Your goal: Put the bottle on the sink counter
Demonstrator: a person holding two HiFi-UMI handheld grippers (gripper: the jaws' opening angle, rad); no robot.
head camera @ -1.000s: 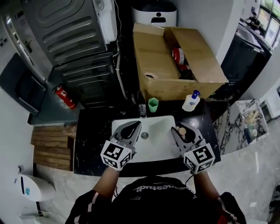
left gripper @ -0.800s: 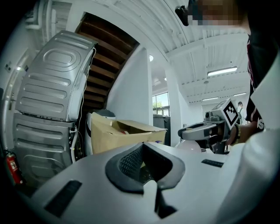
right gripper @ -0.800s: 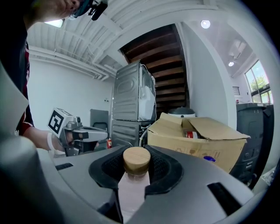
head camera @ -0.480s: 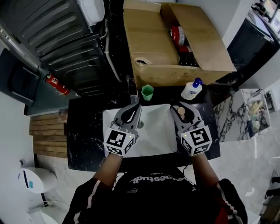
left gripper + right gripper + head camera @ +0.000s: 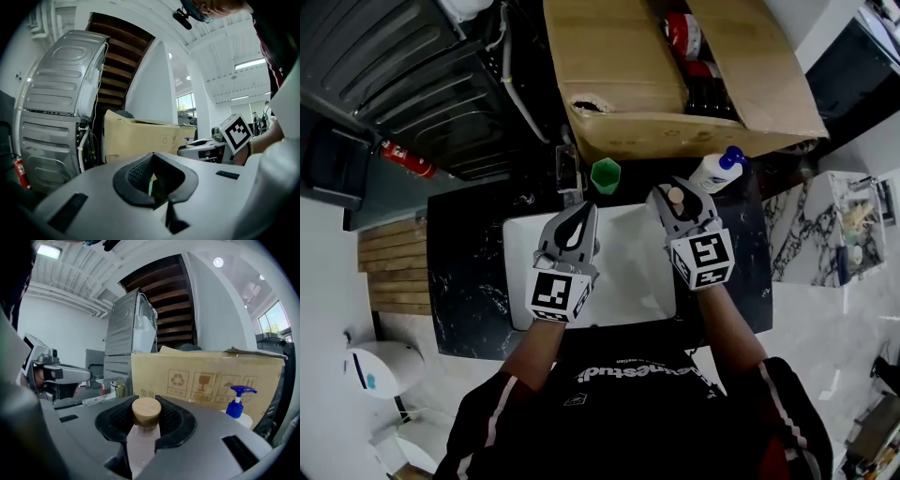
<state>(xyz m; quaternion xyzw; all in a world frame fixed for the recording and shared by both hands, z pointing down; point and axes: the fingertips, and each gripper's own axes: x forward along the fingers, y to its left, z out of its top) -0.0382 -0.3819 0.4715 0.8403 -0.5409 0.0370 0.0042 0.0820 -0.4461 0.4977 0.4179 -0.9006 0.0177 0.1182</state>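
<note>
- Overhead, right gripper (image 5: 680, 201) clamped on a pale bottle (image 5: 143, 441) with a round wooden cap, pads pressed to either side of the neck just under the cap.
- Bottle held upright at the far right corner of the white sink (image 5: 628, 286), near a white pump bottle (image 5: 712, 172) with a blue head; contact with the black counter (image 5: 469, 281) impossible to tell from any view.
- Left gripper (image 5: 581, 220) over the basin's left half, jaws together with only a thin slit between the pads and nothing gripped.
- Through that slit, a sliver of green, in line with the green cup (image 5: 605, 175) on the counter behind the sink.
- Just left of the cup, a faucet (image 5: 567, 169) at the basin's back edge.
- Beyond the counter, a large open cardboard box (image 5: 656, 84) with red and dark items inside.
- To the left of the box, a grey ribbed appliance (image 5: 394, 66) and, beside it, a red fire extinguisher (image 5: 405, 159) lying tilted on the floor.
</note>
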